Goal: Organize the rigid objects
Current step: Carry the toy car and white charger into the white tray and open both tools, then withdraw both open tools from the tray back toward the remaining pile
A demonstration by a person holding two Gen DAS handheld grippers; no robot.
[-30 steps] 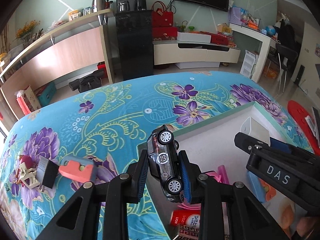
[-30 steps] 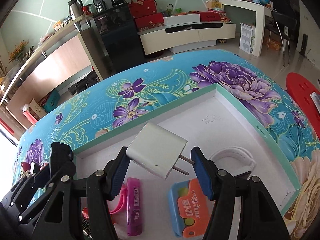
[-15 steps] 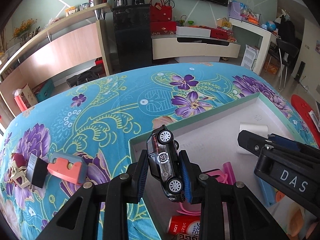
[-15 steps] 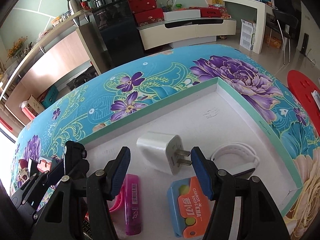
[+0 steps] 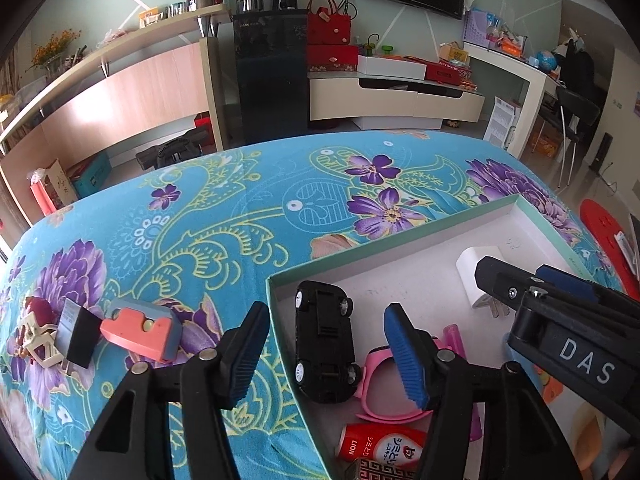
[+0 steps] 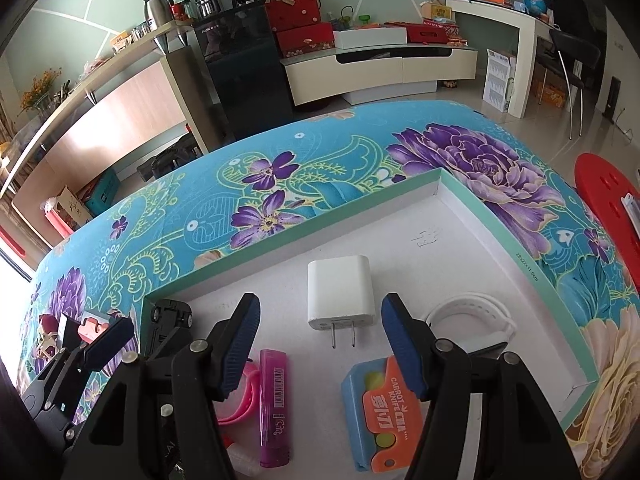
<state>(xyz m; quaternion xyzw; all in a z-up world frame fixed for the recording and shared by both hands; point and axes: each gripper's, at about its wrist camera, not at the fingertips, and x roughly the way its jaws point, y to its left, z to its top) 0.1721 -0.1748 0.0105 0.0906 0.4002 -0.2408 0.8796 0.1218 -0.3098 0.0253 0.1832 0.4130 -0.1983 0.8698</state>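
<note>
- Across both wrist views, a bench (image 5: 224, 216) covered in a turquoise cloth with purple flowers carries all items.
- On its right part sits a shallow box (image 6: 304, 236) with a mint-green rim and white floor.
- Left claw (image 5: 326, 354): its jaws have just been opening and now stand apart, straddling the box's left wall; neither blue pad touches anything.
- Between those jaws a black toy car (image 5: 325, 340) lies upside down on the box floor in the near-left corner, wheels up, clear of both pads, its rear touching a pink watch band (image 5: 378, 364).
- Right claw (image 6: 320, 346): jaws stand apart, holding nothing.
- A white charger plug (image 6: 341, 294) lies flat on the box floor just ahead of that gap, prongs toward the camera, touching neither pad.
- Inside the box, near the right claw: a blue and orange knife case (image 6: 380, 412), a purple tube (image 6: 274, 404), and a white band (image 6: 472, 316) to the right.
- A red LION container (image 5: 380, 442) lies at the box's near edge.
- Outside the box, on the cloth to the left: a blue and coral case (image 5: 140, 330), a black block (image 5: 80, 334), and a small cream and red toy (image 5: 34, 330), close together.
</note>
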